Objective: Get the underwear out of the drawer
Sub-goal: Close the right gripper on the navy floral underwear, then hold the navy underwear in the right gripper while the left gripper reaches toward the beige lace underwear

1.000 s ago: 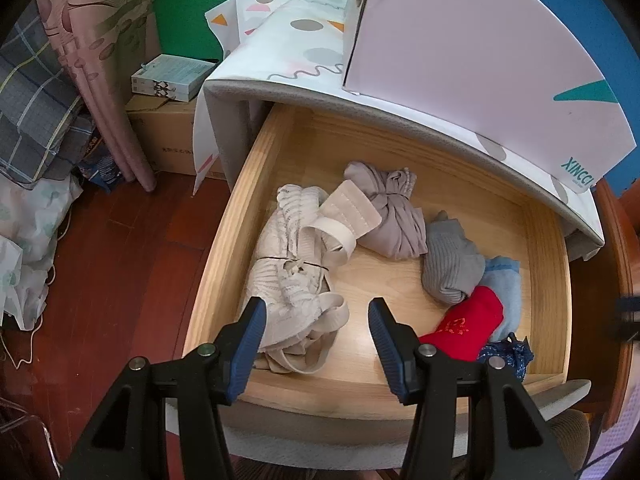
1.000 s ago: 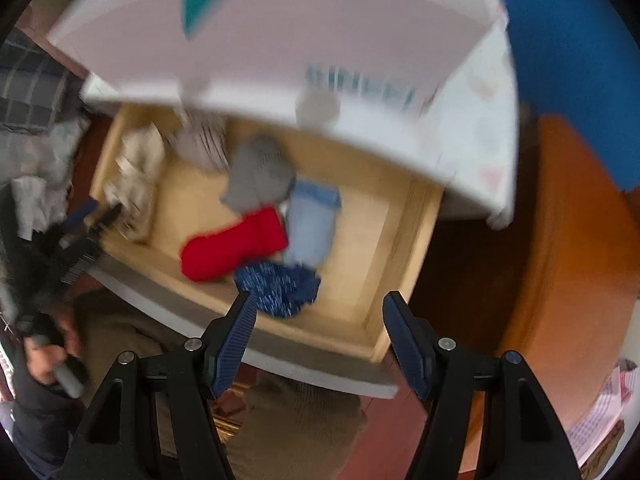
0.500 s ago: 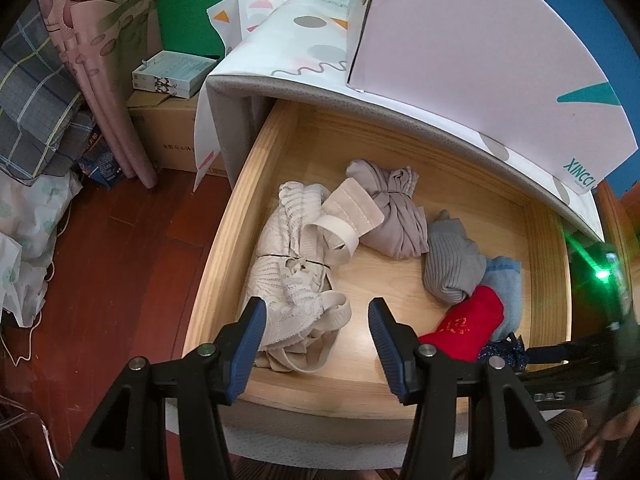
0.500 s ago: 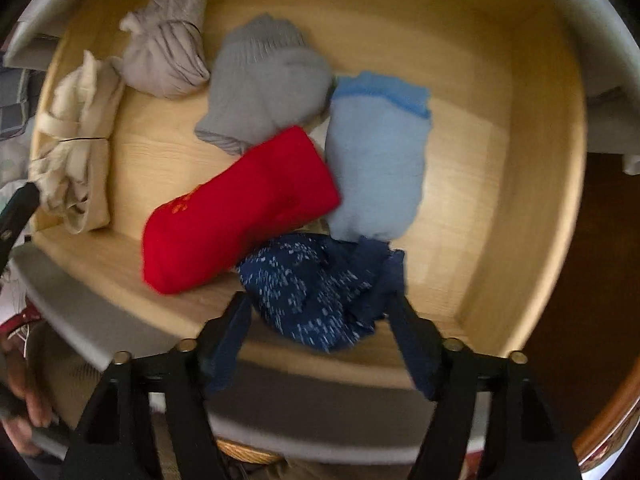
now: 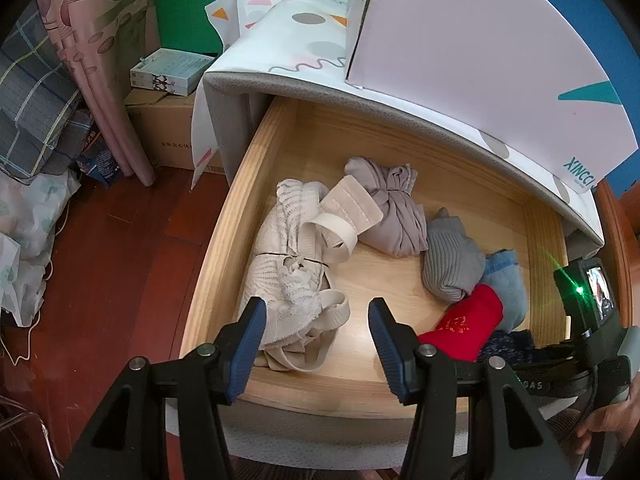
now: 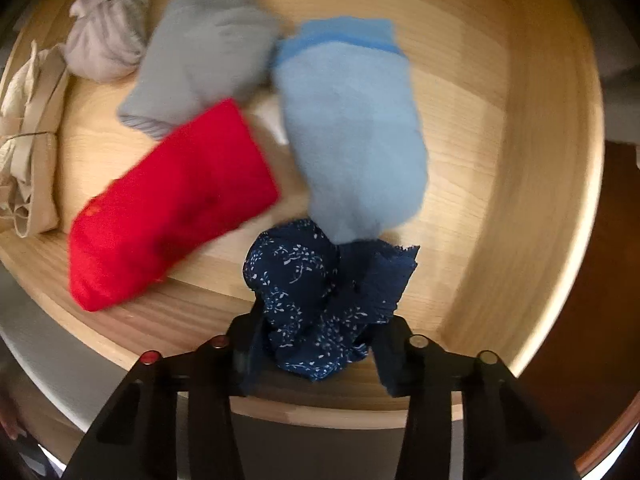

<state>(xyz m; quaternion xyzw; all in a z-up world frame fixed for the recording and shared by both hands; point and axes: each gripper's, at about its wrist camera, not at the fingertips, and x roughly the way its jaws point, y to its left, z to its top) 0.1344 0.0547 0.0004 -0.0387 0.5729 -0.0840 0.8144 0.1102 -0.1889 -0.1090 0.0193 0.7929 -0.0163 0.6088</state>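
The navy floral underwear (image 6: pixel 320 304), at six o'clock in the wooden drawer (image 6: pixel 520 160), has just been clamped by the closing right gripper (image 6: pixel 316 350); the left gripper (image 5: pixel 316 340) is held open, empty.

Both grippers are black plastic. The left gripper (image 5: pixel 316 334) has ribbed blue pads and silver screws. The right gripper (image 6: pixel 316 344) has dark blue pads.

A bedroom at home: open clothes drawer (image 5: pixel 224 240), curtain (image 5: pixel 100 80) (floral), wooden floor (image 5: pixel 120 260).
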